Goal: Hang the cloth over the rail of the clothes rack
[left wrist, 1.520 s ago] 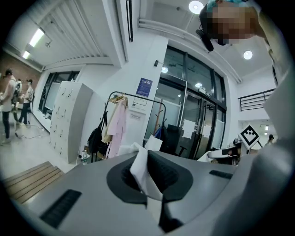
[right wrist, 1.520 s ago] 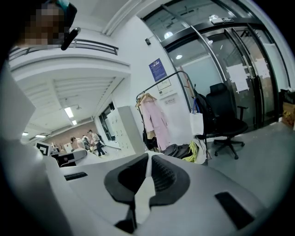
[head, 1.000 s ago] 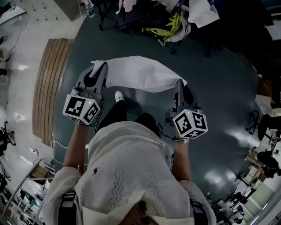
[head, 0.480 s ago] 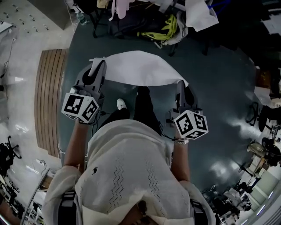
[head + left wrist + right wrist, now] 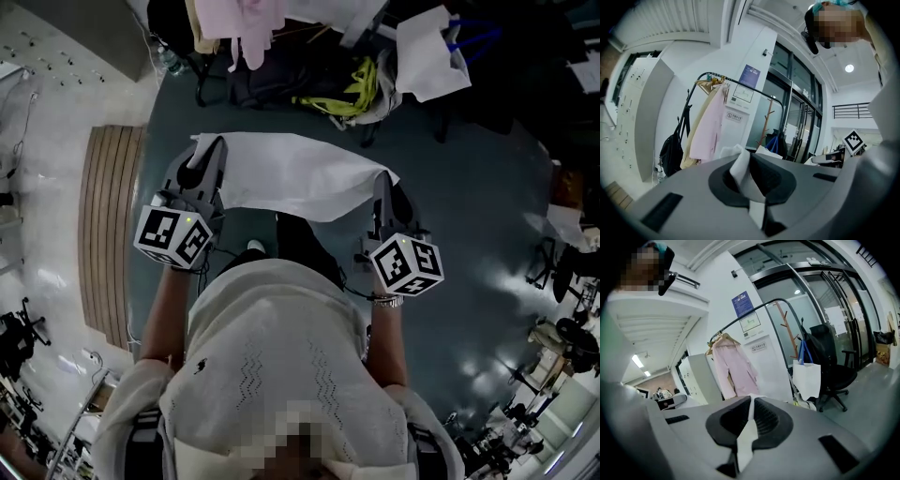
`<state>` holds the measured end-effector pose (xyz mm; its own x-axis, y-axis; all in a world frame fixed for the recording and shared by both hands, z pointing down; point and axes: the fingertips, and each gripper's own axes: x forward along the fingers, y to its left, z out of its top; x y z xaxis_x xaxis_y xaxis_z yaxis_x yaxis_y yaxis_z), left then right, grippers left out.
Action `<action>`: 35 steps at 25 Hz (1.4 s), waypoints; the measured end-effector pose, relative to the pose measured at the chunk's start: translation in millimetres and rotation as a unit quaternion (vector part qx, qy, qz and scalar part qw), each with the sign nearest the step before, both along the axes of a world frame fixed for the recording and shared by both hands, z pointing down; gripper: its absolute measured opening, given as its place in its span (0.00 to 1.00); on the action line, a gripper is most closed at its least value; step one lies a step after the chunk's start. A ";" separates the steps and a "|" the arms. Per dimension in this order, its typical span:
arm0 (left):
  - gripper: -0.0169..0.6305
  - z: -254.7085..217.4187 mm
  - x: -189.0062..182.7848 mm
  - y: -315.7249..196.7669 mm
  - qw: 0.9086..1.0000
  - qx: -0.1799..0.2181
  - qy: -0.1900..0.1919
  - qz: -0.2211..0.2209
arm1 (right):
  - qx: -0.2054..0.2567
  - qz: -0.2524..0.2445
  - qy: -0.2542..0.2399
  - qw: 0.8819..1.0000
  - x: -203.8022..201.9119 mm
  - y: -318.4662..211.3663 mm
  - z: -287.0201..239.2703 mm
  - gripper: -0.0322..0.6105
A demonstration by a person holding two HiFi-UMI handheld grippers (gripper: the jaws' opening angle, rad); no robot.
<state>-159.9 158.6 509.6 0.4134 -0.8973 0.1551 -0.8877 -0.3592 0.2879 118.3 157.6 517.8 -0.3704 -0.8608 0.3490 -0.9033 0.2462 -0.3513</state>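
A white cloth (image 5: 291, 173) is stretched between my two grippers in the head view. My left gripper (image 5: 208, 150) is shut on the cloth's left corner, a white fold (image 5: 740, 168) pinched between its jaws. My right gripper (image 5: 382, 181) is shut on the right corner, a strip of cloth (image 5: 746, 437) between its jaws. Ahead stands the clothes rack, its dark curved rail (image 5: 754, 310) arching over a hanging pink garment (image 5: 733, 366). The rail (image 5: 740, 84) also shows in the left gripper view, above the pink garment (image 5: 708, 126). Both grippers are some way short of the rack.
A black bag (image 5: 672, 150) hangs at the rack's left end. A white tote bag (image 5: 806, 380) and a black office chair (image 5: 832, 366) stand to the right. A wooden coat stand (image 5: 785, 333) rises behind. A yellow item (image 5: 352, 84) lies on the dark floor (image 5: 469, 187); a wooden ramp (image 5: 108, 225) is at the left.
The person has walked forward towards the rack, carrying the stretched cloth. The pink garment and the bags have come nearer in the head view. Both grips are unchanged.
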 end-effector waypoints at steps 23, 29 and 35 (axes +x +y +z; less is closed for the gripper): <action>0.05 1.4 19.8 -234.4 1.000 0.003 0.014 0.000 | -0.027 0.037 -0.095 0.994 42.1 -227.4 0.6 0.09; 0.05 -42.9 16.3 -311.0 0.996 0.064 0.022 0.057 | 0.023 0.064 -0.119 0.991 32.6 -294.2 -42.2 0.09; 0.05 -137.6 16.0 -357.5 0.977 0.171 0.007 0.125 | 0.130 0.060 -0.119 0.983 16.8 -343.8 -129.6 0.09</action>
